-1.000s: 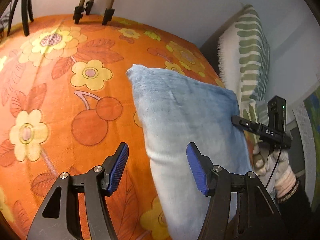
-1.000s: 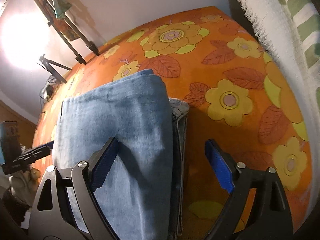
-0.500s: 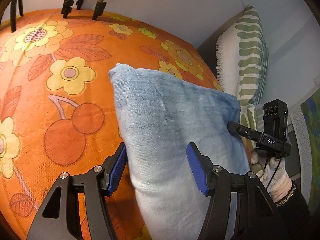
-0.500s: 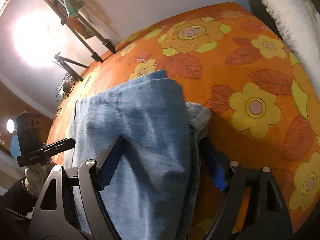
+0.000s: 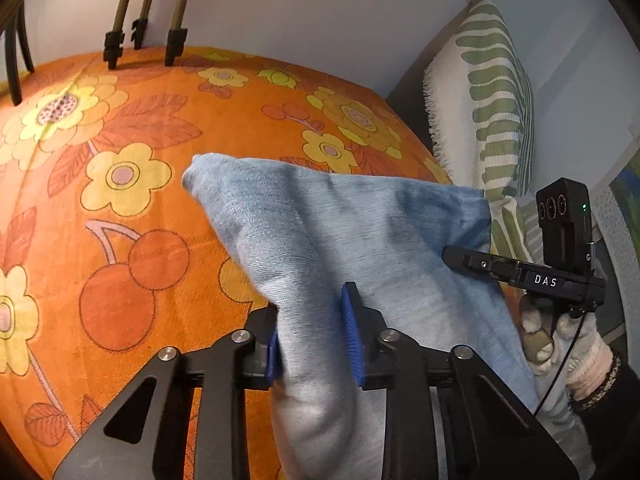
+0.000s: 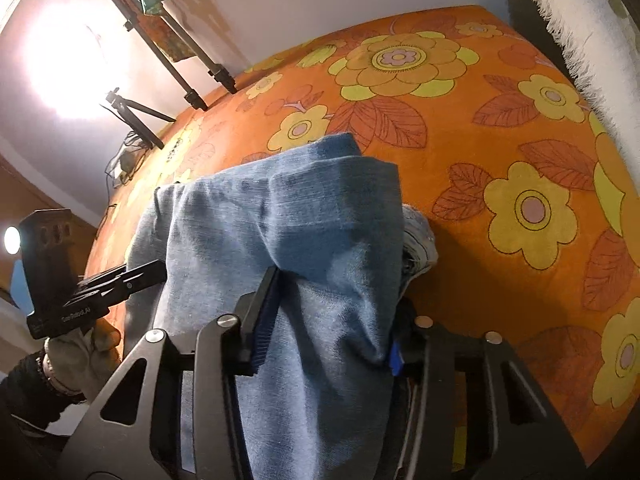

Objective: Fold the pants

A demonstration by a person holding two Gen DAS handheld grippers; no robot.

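A: Where are the pants [image 5: 360, 240] found?

B: They are laid folded on the orange flowered bedspread [image 5: 120, 128], with one bunched edge raised.

A: How is the left gripper [image 5: 316, 332] seen?

B: Its jaws are closing, and a fold of denim is pinched between the blue pads.

A: And the right gripper [image 6: 328, 320]?

B: It is closing too; the opposite edge is squeezed between its pads. A green-striped pillow [image 5: 492, 92] is propped at the bed's far side.
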